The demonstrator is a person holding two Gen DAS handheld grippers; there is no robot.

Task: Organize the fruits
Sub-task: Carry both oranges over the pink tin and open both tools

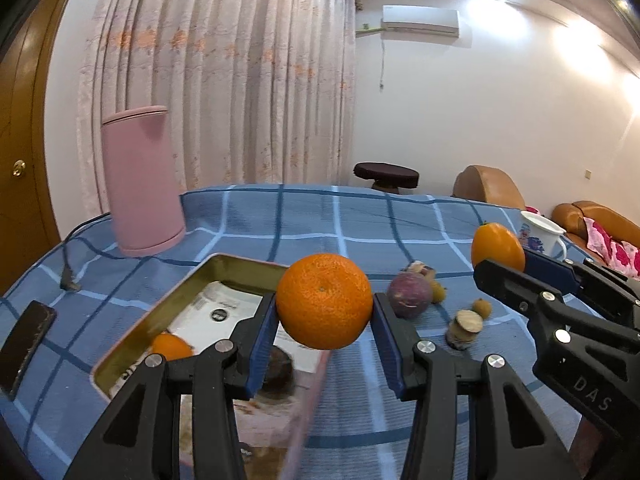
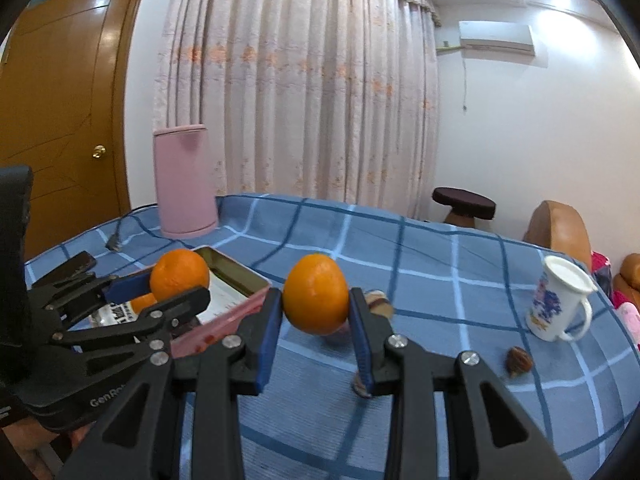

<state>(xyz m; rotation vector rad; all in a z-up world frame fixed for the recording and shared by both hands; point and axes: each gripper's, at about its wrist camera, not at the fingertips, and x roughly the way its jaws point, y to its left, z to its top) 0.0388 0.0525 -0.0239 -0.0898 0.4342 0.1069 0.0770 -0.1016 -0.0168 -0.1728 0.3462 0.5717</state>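
Fruits are being gathered into a shallow tin tray [image 1: 224, 266] that sits on the left part of the blue checked tablecloth [image 1: 320, 216], and two are in the air at once.

Starting at the left, one orange [image 1: 170, 346] already lies in the tray, on a printed paper liner, with a dark round thing beside it that is too hidden to name. The left gripper [image 1: 325, 312] is clamped on a large orange [image 1: 324, 300], which hangs above the tray's right edge. To its right, loose on the cloth, lie a purplish round fruit [image 1: 409, 294], two small yellow fruits [image 1: 482, 307], a cut stub [image 1: 464, 329] and a brown-and-white piece behind the purple one. Further right, the right gripper [image 2: 316, 316] pinches a smaller orange [image 2: 316, 294] above the cloth, just right of the tray. A brown shrivelled fruit [image 2: 519, 361] lies near a white flowered mug [image 2: 558, 304] at the far right. A pink canister [image 1: 142, 180] stands at the back left.

Judging by this, the step in hand is carrying: both oranges are lifted, neither is set down. Next the left orange needs lowering into a free part of the tray before the fingers part, and the right one must travel left over the pink rim.

Count: three oranges, one tray, one mug, one canister, two grippers.
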